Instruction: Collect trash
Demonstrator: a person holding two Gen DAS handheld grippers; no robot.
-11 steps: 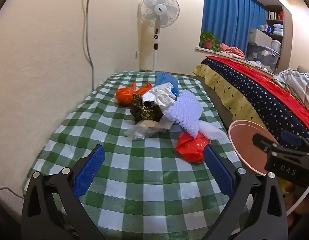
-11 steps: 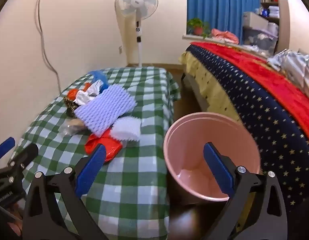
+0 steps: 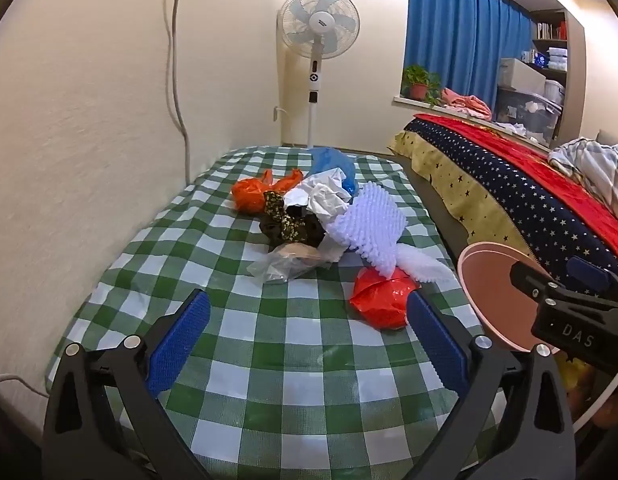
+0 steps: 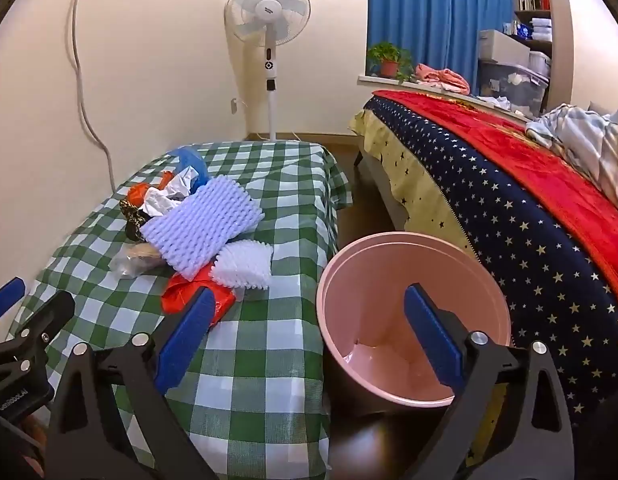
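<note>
Little has been changed since a moment ago: both the left gripper (image 3: 307, 328) and right gripper (image 4: 305, 326) are kept with jaws apart, the crumpled red plastic bag (image 3: 381, 300) lying uncollected just beyond the left jaws, the round pink plastic bin (image 4: 413, 316) between the right jaws

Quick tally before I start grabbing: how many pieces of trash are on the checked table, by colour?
Red/orange bags: 2
White foam pads: 2
Blue bag: 1
White crumpled wrapper: 1
Dark patterned wrapper: 1
Clear bag: 1
Total: 8, as far as the pile shows.
</note>
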